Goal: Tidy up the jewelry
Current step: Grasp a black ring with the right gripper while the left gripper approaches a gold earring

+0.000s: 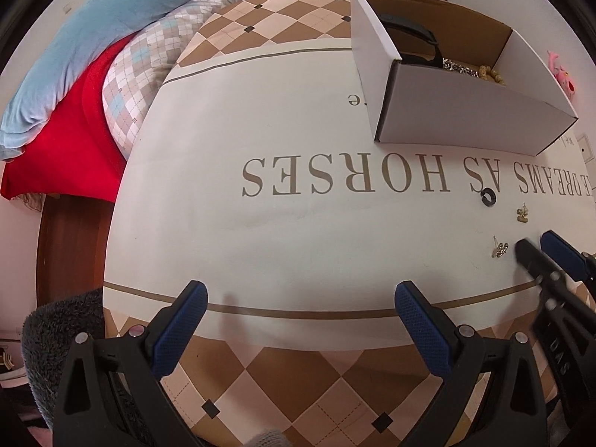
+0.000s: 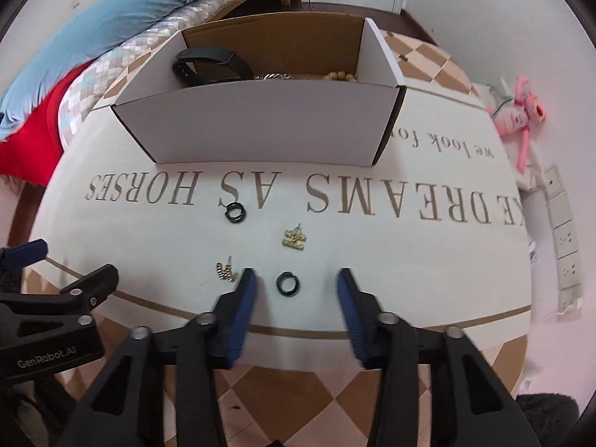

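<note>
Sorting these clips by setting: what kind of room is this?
Probably a bedroom: a bed with a blue quilt and red sheet sits beside the cloth-covered table, with a wooden floor below.

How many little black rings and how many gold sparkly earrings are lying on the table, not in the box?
Black hoop rings: 2, the far black hoop and the near black hoop, which lies between the open fingers of the right gripper.
Gold earrings: 2, the left gold earring and the middle gold earring.
Total: 4
</note>
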